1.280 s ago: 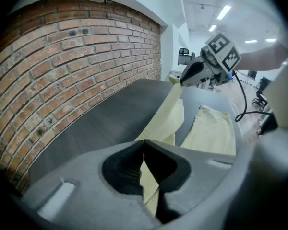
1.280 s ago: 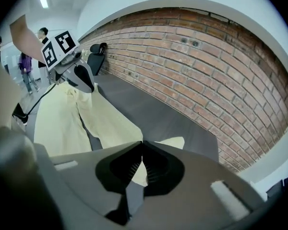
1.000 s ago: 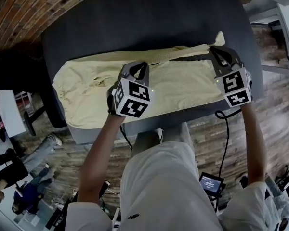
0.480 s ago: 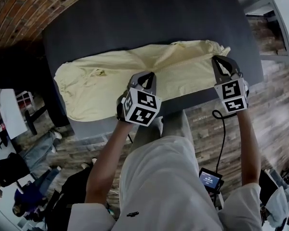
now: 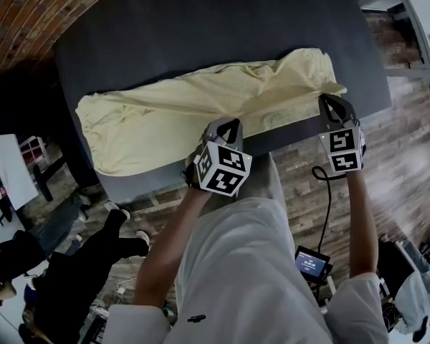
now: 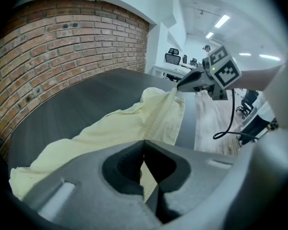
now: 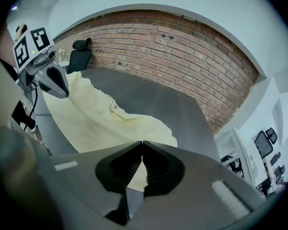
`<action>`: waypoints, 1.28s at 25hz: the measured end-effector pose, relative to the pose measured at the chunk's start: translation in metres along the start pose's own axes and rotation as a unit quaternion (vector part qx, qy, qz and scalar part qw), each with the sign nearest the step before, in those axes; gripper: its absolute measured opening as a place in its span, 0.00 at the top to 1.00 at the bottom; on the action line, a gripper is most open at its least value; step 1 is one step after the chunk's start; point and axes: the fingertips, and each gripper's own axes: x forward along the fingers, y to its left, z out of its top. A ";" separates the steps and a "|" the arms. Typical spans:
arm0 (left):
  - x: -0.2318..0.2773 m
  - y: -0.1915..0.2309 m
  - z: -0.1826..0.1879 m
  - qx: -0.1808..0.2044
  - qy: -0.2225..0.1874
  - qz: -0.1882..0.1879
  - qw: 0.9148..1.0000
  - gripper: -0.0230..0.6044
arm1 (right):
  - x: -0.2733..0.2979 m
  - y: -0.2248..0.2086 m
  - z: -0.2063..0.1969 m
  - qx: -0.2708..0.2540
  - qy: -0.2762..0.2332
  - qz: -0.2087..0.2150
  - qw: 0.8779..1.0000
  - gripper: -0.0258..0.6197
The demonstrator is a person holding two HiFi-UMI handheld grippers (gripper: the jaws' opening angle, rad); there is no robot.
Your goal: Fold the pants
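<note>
As they lie across the table [image 5: 201, 20], pants [image 5: 165, 117] look pale yellow; rumpled

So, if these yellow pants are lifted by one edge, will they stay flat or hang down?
Probably floppy: the pants wrinkle and bunch along the far edge. Likely light, since the left tool and right tool pinch only a thin edge. They may slide easily on the smooth table.

Pale yellow pants [image 5: 165, 117] lie lengthwise across dark grey table [image 5: 201, 27], rumpled along the far side. Left gripper [image 5: 226, 125] pinches the near edge mid-length; right gripper [image 5: 327, 99] pinches the near right-hand corner. Both grippers are angled downward at the table's near edge.
</note>
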 end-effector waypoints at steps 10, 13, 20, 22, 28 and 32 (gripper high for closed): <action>0.031 -0.025 -0.043 -0.012 0.038 -0.006 0.999 0.95 | 0.016 0.018 -0.054 0.030 0.057 0.008 0.998 0.92; 0.035 -0.031 -0.050 -0.014 0.045 -0.014 0.999 0.95 | 0.019 0.016 -0.064 0.039 0.070 0.007 0.997 0.91; 0.034 -0.042 -0.044 -0.058 0.038 -0.024 0.997 0.92 | 0.011 0.028 -0.063 0.070 0.070 0.046 0.994 0.76; 0.030 -0.040 -0.042 -0.068 0.033 -0.019 0.997 0.92 | 0.007 0.035 -0.056 0.074 0.071 0.055 0.993 0.74; 0.011 -0.017 -0.038 -0.119 0.012 0.020 0.993 0.92 | 0.001 0.050 -0.024 0.066 0.036 0.072 0.995 0.73; -0.013 -0.002 -0.051 -0.149 -0.003 0.045 0.988 0.92 | -0.004 0.077 0.000 0.046 0.014 0.094 0.994 0.74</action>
